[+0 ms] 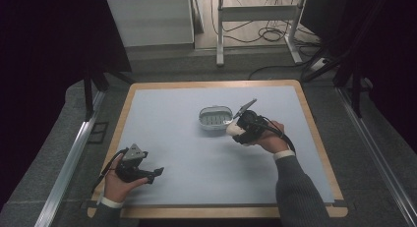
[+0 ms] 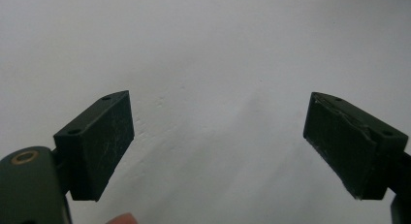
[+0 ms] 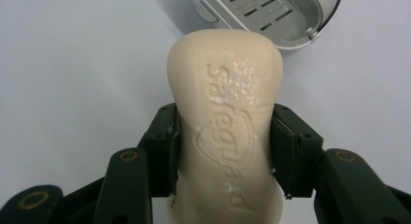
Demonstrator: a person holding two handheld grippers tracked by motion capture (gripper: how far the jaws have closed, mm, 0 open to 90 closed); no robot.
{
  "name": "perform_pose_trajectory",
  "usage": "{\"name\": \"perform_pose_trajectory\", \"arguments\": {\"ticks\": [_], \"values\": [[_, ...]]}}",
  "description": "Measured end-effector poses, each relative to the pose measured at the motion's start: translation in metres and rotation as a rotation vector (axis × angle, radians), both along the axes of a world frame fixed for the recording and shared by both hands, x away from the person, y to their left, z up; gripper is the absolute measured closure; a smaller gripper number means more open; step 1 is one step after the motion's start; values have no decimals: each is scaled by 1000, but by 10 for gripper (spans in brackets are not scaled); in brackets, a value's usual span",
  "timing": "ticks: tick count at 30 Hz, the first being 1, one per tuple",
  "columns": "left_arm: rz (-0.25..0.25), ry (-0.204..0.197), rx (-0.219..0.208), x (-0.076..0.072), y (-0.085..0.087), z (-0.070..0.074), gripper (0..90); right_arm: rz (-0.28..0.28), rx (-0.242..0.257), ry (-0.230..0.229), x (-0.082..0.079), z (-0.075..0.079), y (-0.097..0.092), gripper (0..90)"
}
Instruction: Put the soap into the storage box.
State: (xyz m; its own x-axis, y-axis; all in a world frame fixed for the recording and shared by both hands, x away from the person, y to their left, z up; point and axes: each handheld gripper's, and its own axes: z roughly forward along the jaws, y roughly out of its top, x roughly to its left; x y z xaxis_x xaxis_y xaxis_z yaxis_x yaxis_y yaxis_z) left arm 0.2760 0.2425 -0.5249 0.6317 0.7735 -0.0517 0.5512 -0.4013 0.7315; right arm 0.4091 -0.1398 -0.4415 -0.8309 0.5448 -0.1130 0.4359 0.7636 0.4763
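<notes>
In the right gripper view we see the right gripper [image 3: 224, 151] with both jaws pressed against the narrow waist of a cream bar of soap [image 3: 225, 132], stamped "Safeguard", its rounded end pointing to twelve o'clock. Just past that end, toward one o'clock, lies a grey soap dish [image 3: 271, 15] with a slotted tray; we cannot tell whether soap and dish touch. In the high view we find the right gripper [image 1: 236, 130] near the table's middle, the soap [image 1: 233, 128] at four o'clock of the dish [image 1: 215, 117], and the person's right hand [image 1: 268, 137] behind it.

In the left gripper view we see the left gripper [image 2: 218, 141] with jaws spread wide, nothing between them, over the pale blue mat [image 2: 208, 49]. In the high view it [image 1: 156, 172] sits at about seven o'clock on the table [image 1: 314, 133], held by the left hand [image 1: 118, 183], well apart from the dish.
</notes>
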Motion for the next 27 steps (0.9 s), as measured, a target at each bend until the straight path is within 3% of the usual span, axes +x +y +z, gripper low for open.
{"name": "perform_pose_trajectory", "arguments": {"ticks": [19, 27], "values": [[0, 0, -3, 0, 0, 0, 113, 14, -14, -31, 14, 9, 7, 494], [0, -2, -4, 0, 1, 1, 113, 21, -23, -23, 21, 11, 12, 494]]}}
